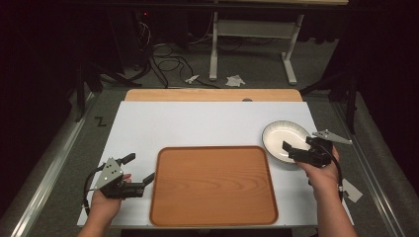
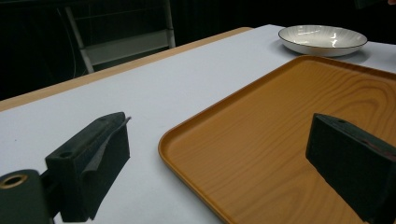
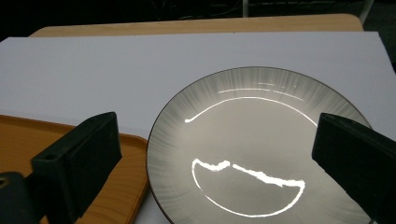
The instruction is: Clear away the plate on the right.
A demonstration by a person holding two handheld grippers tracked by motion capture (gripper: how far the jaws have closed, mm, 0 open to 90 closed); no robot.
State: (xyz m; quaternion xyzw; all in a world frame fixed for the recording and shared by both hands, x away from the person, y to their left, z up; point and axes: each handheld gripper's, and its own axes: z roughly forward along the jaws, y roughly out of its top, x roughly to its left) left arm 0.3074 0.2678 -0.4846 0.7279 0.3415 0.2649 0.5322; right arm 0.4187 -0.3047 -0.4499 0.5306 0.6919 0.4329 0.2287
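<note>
From where I stand, the wooden tray (image 1: 213, 185) sits empty at the near middle of the white table (image 1: 197, 123), and everything else reads off it. The plate (image 1: 282, 138), pale with a dark rim, lies just beyond the tray's far right corner, close beside it but flat on the table. The right gripper (image 1: 301, 154) hovers over the plate's near edge with its jaws spread wide, one on each side of the dish, holding nothing. The left gripper (image 1: 136, 170) waits just off the tray's left edge, jaws also parted and empty.

If the plate is meant for the tray, I'd worry about the grip: the glazed rim looks slick and shallow, so a pinch there could slip or tip the dish. A low lift might knock it against the tray's raised lip, and a nudge could shift the tray
</note>
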